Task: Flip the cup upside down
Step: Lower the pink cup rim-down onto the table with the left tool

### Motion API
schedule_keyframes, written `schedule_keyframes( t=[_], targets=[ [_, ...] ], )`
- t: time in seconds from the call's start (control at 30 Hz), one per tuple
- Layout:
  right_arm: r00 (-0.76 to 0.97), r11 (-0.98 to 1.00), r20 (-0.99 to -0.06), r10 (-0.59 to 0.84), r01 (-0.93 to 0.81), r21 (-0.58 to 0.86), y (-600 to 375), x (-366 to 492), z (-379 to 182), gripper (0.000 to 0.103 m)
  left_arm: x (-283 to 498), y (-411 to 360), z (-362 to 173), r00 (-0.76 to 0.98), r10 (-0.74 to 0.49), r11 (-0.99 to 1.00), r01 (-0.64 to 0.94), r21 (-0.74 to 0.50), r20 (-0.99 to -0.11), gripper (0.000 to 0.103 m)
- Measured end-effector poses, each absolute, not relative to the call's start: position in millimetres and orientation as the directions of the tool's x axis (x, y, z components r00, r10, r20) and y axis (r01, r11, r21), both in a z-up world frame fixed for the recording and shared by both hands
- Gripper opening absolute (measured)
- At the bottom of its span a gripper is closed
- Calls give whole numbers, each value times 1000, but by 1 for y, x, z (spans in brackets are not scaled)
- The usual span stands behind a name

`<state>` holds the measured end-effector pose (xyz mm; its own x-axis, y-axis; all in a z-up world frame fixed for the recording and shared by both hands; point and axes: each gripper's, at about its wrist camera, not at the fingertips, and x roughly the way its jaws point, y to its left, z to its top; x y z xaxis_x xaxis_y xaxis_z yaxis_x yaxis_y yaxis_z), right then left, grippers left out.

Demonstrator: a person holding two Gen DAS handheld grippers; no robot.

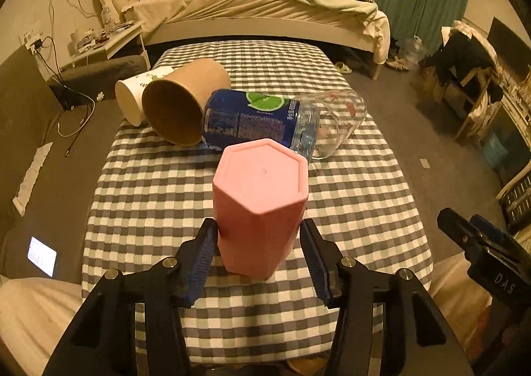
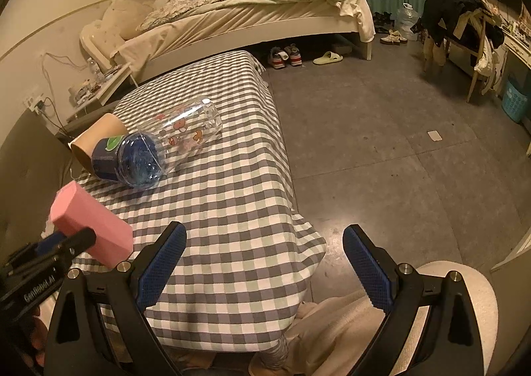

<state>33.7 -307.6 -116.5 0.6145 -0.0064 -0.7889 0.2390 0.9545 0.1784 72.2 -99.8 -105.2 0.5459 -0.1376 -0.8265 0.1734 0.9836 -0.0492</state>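
Fingers (image 1: pixel 204 244) of left gripper (image 1: pixel 259 230) clamp inverted pink cup (image 1: pixel 260 206).

Left wrist view: close above the near end of the table (image 1: pixel 166 183), facing along it toward the bed (image 1: pixel 252 7), pink cup (image 1: pixel 260 206) filling the foreground. Right wrist view: farther right, over the table's corner, angled toward floor (image 2: pixel 381 143) and bed. Shared: table, cup (image 2: pixel 91 226), bottle (image 2: pixel 132 156), bed.

The left claw (image 1: pixel 259 243) is closed around something between its fingers, while the right claw (image 2: pixel 264 263) gapes wide, unladen.
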Motion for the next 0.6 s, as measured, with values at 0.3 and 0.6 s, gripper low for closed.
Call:
schedule_keyframes(
  t=[0.3,0.6],
  targets=[
    [610,956,-792,-17,241,165,-306,34,-116,96,62,-99,-110,535,-134,983,175,-45,-834,53],
    [627,964,-778,-42,231,134,-296,29,-101,96,55,-93,-95,561,-161,981,178,-71,-812,54]
  ],
)
